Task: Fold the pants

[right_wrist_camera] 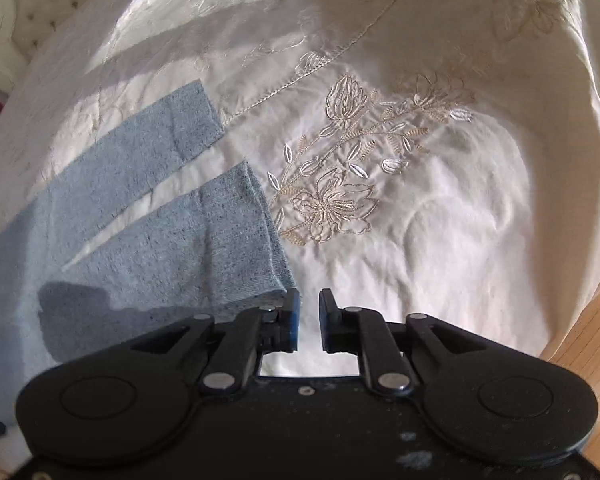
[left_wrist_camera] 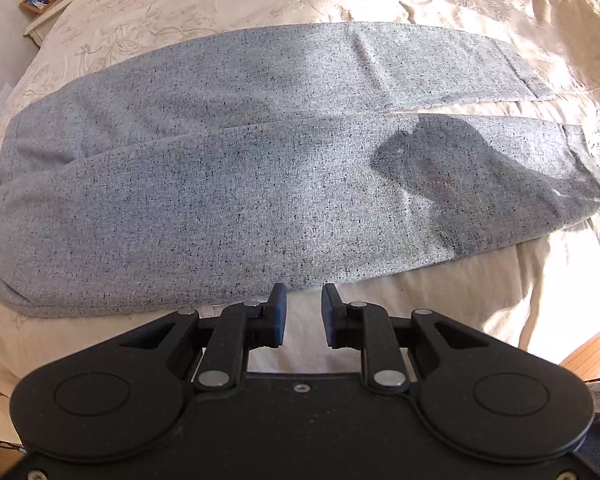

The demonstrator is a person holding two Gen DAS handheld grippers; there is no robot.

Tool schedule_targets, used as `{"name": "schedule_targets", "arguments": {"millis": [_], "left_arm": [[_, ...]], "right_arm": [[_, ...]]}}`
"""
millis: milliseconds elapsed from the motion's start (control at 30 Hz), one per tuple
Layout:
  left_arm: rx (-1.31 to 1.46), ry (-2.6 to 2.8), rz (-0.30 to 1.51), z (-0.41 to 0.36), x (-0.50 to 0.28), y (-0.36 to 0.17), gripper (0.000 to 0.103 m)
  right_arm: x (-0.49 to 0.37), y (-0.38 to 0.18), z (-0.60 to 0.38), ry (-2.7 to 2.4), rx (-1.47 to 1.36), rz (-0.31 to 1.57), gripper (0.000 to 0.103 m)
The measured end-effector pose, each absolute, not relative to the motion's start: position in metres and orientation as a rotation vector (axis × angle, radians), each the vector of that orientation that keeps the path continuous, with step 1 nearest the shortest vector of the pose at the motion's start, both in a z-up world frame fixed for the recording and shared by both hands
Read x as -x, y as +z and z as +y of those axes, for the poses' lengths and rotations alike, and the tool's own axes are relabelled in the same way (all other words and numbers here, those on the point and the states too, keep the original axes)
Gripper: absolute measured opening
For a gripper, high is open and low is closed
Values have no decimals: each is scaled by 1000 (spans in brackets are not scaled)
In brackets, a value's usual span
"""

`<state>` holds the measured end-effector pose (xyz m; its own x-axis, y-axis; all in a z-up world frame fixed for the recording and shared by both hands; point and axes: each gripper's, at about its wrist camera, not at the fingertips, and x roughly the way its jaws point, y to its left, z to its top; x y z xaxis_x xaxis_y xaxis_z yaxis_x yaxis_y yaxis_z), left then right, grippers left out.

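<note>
Grey flecked pants [left_wrist_camera: 260,168] lie flat and spread lengthwise on a cream bedspread [left_wrist_camera: 400,280], both legs side by side with a thin gap between them toward the cuffs, waist end at the left of the left wrist view. Left gripper [left_wrist_camera: 303,300] hovers just off the near long edge of the near leg, jaws partly apart, nothing between them. Right gripper [right_wrist_camera: 308,306] sits right at the corner of the near cuff [right_wrist_camera: 260,240], jaws parted a little and empty; its left pad looks to be touching or almost touching the hem (can't tell which). Step in hand reads as getting a pinch on the near leg's edge at two spots so it can be carried over the far leg. To do it well: slide one finger under the hem, catch both layers, close firmly, and lift both ends together so the leg stays taut and lands edge on edge. Fabric is a woolly, speckled weave, fairly stiff, with a stitched cuff band and a soft crease near the seat. Bedspread is smooth and puffy with raised floral embroidery [right_wrist_camera: 332,200], so it may bunch under the fingers.
</note>
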<state>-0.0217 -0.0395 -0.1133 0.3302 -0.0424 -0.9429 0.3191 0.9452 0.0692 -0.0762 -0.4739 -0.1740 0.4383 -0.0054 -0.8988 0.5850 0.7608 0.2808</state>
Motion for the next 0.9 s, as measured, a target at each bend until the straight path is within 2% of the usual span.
{"name": "schedule_targets", "arguments": {"millis": [33,67,200,700,733,800,833,900], "left_arm": [[-260,-236,1216,-39,22,-114,30],[-259,-233,1218,-39,22,-114,30],[-255,-216,1219,-36,23,-114,30],[-210,-114,1206,-12,31,-110,30],[-201,-98,1204,-9,31,-109,30],[-178,-67,1200,0,31,-108,30],[-163,-48,1200,6,30,-108,30],[-133,-20,1203,17,29,-107,30]], "right_arm": [[81,-172,-476,-395,-722,1040,32],[84,-172,-477,-396,-790,1025,34],[83,-178,-467,-401,-892,1034,35],[28,-215,-442,-433,-777,1143,36],[27,-214,-441,-430,-767,1139,31],[26,-209,-436,-425,-720,1128,11],[24,-204,-434,-419,-692,1127,7],[24,-193,-430,-407,-661,1110,7]]}}
